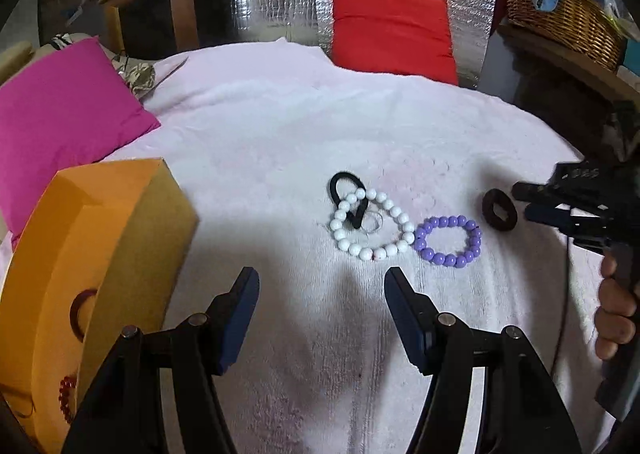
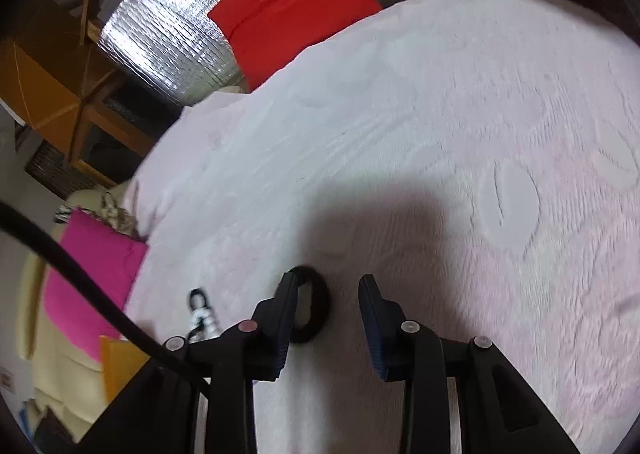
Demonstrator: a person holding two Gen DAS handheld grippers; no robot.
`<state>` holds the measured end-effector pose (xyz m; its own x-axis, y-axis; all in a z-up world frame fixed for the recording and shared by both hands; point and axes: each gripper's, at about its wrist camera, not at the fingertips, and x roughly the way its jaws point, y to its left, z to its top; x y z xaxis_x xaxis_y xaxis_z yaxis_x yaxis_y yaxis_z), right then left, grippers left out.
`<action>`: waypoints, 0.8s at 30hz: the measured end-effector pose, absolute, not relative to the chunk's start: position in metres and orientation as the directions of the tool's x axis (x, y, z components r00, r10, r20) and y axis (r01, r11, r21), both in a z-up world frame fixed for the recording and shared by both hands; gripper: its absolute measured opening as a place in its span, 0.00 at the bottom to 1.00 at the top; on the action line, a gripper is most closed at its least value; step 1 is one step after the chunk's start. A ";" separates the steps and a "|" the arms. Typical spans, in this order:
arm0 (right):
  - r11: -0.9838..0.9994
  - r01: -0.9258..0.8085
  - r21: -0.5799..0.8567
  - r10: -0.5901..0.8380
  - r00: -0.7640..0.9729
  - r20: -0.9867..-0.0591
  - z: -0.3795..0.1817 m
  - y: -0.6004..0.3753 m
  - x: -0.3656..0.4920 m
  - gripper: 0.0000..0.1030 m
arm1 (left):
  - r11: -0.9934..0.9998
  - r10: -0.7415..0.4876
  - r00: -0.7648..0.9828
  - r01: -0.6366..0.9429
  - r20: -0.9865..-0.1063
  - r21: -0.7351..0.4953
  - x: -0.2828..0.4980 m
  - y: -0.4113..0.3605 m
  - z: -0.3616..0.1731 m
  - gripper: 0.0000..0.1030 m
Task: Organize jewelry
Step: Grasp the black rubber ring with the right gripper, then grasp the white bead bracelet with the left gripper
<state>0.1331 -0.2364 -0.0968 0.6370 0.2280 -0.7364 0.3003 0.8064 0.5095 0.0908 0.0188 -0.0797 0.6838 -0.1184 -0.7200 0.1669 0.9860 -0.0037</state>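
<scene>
Left wrist view showed the left gripper (image 1: 320, 286) with its jaws wide apart and nothing between them, poised over a pale pink fluffy blanket (image 1: 260, 141). Ahead of the fingers lay a white bead bracelet (image 1: 374, 223), with a thin black elastic hair tie (image 1: 349, 199) and a small clear ring (image 1: 373, 221) lying inside its loop. Touching its right side sat a purple bead bracelet (image 1: 449, 240), and beyond that, slightly apart, a dark brown fabric scrunchie (image 1: 500, 211). The right gripper (image 1: 528, 199) came in from the right edge just beside the scrunchie, a person's hand (image 1: 614, 310) on its handle. At the left stood an open orange cardboard box (image 1: 96, 254) with a red bead bracelet (image 1: 66, 400) inside. A magenta cushion (image 1: 60, 117) and a red cushion (image 1: 392, 29) lay farther back.

Right wrist view showed the right gripper (image 2: 328, 286) partly open, empty, its pads pressing on nothing. The scrunchie (image 2: 314, 306) lay flat on the blanket (image 2: 440, 113) just ahead, half hidden behind the left finger (image 2: 286, 310). The white bracelet (image 2: 202, 318) was small and blurred at the left.
</scene>
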 end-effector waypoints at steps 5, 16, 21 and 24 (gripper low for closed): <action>0.887 0.274 0.371 0.126 0.630 -0.766 -0.100 -0.219 0.140 0.18 | 0.975 -0.197 0.673 0.214 -0.713 -0.068 0.099 0.021 -0.080 0.64; 0.916 0.216 0.337 0.128 0.639 -0.758 -0.097 -0.213 0.132 0.12 | 0.981 -0.171 0.665 0.182 -0.727 -0.064 0.133 0.013 -0.097 0.64; 0.938 0.191 0.290 0.104 0.641 -0.761 -0.089 -0.205 0.130 0.12 | 0.977 -0.190 0.640 0.199 -0.745 -0.077 0.147 0.009 -0.106 0.43; 0.950 0.181 0.256 0.079 0.649 -0.756 -0.083 -0.200 0.127 0.12 | 0.972 -0.203 0.623 0.218 -0.755 -0.082 0.150 0.004 -0.111 0.19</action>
